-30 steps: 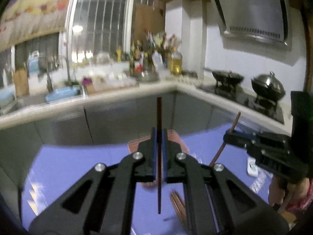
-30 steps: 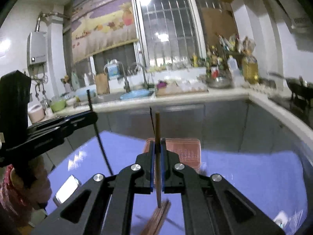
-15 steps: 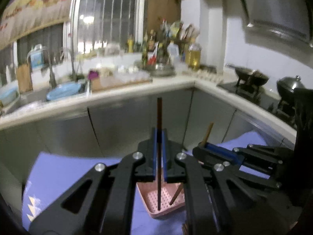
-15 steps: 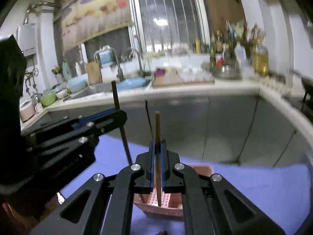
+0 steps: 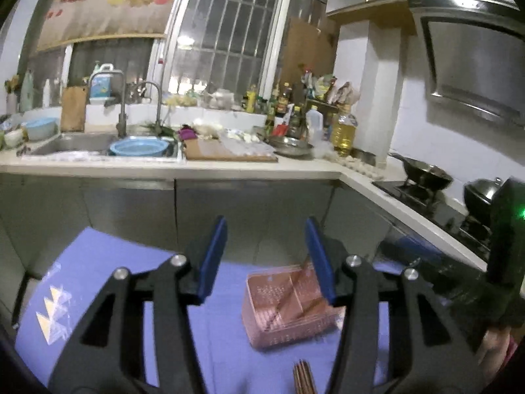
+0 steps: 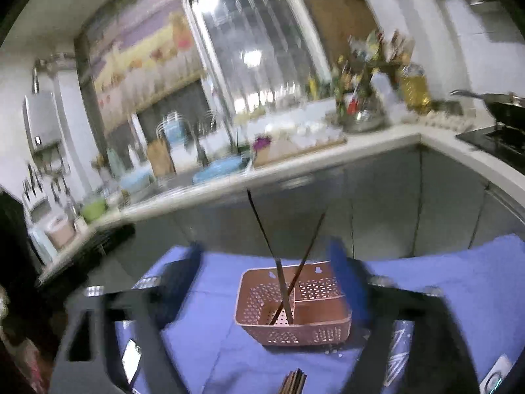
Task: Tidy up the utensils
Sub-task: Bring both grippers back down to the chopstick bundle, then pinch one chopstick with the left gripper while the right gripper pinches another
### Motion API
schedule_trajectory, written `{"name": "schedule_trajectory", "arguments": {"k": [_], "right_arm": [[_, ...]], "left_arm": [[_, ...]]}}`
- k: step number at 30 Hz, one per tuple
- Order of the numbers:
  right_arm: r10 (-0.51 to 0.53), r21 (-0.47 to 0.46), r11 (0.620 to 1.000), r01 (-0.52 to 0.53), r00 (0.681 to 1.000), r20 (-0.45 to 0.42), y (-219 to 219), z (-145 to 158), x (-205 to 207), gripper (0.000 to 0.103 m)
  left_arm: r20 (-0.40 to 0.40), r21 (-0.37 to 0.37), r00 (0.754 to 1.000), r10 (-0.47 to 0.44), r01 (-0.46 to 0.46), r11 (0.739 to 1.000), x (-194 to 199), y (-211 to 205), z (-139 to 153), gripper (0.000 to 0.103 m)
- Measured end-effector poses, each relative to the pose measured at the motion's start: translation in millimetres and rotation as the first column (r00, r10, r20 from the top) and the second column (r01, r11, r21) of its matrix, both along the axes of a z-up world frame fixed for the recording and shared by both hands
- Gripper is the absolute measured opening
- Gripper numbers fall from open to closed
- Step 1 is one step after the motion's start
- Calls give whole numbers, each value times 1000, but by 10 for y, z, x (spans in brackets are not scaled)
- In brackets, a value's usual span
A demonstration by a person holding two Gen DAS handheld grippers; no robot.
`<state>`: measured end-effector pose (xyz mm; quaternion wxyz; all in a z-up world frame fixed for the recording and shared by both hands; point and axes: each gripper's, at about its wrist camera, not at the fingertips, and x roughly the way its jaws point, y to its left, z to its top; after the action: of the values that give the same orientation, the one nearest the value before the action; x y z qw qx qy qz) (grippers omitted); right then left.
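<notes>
Left gripper (image 5: 265, 259): your jaws are opening and nothing is between them; the pink basket shows through the gap.
Right gripper (image 6: 265, 275): your jaws are also opening, wide apart and blurred, with nothing held.
Pink basket (image 6: 323, 325): it stands on the blue cloth (image 6: 459, 279) of the table, perforated, with dividers inside.
Chopsticks in basket (image 6: 288, 292): 2 thin sticks stand crossed in 1 compartment, leaning on the wall with their upper ends free.
Chopstick bundle (image 5: 303, 377): more brown sticks lie flat on the cloth, near you, in front of the basket.
Handling: these sticks look light, stiff and smooth, so they can roll or slip in the pads.
Where to hold: take 1 stick near its middle, pads across the shaft, so it will not swing.
Risk: the basket looks light; a push can slide it or tip it.
</notes>
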<state>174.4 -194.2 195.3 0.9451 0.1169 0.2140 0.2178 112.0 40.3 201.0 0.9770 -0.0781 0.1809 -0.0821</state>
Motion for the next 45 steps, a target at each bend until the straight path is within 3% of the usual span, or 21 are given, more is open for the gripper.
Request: {"name": "schedule_trajectory", "arguments": {"k": [3,5,7,9,11,14,16,18,22,24,27,30,32,33,36,42,45], "right_arm": [[22,-16,1000,-23,999,-32,-108,-283,-367,83],[26,-24,999,-29,993,-111,-160,-729,-610,69],[0,-108,994,-24,976,-218,-106,-1192,-750,38],[-4,-145,988,-46,944,-329,-65,-1625,-845,26],[-2,-176,981,-76,913,-407,-6,-1971,-949,21],[14,-215,969,-119,901,-433,106,-2161,-1100,21],[43,-232,959,-162,893,-448,196,-2226,-1153,21],[54,-243,954,-177,896,-441,253,-2240,-1181,20],[1,-284,949,-137,902,-432,207,-2226,-1109,20],[-59,-311,947,-84,904,-423,145,-2217,-1089,20],[-37,-264,961,-86,903,-429,76,-2231,-1106,20],[-31,-293,950,-103,907,-420,149,-2227,-1097,20],[-34,-303,947,-107,904,-427,175,-2278,-1050,20],[-43,-311,945,-100,906,-420,176,-2277,-1032,15],[-61,-293,953,-77,899,-434,44,-2285,-1025,8],[-79,-326,942,-80,891,-448,-128,-2275,-1160,8],[-72,-341,935,-100,886,-458,-83,-2255,-1031,8]], "left_arm": [[-93,-6,994,-56,56,998,-271,-5,-458,48],[-201,-5,973,-115,116,993,-394,-96,-912,48],[-333,-10,924,-188,196,981,-497,-268,-1426,36],[-428,-22,872,-237,252,967,-562,-429,-1801,27],[-517,-52,813,-269,284,958,-598,-547,-2143,18],[-566,-55,780,-267,287,956,-642,-655,-2406,17],[-554,-41,788,-268,296,954,-654,-710,-2405,16],[-562,-49,776,-285,312,949,-634,-744,-2403,16],[-563,-51,776,-284,311,949,-600,-763,-2400,16],[-557,-43,784,-275,303,952,-576,-755,-2400,16],[-555,-31,792,-253,285,958,-530,-716,-2400,14],[-557,-29,794,-245,276,961,-485,-729,-2400,10],[-549,11,806,-223,274,962,-473,-782,-2398,9],[-545,23,810,-219,276,961,-472,-796,-2396,8],[-550,18,805,-220,275,961,-477,-732,-2393,8],[-587,14,786,-194,249,968,-519,-425,-2374,7],[-595,30,785,-173,237,971,-424,-435,-2362,7]]}}
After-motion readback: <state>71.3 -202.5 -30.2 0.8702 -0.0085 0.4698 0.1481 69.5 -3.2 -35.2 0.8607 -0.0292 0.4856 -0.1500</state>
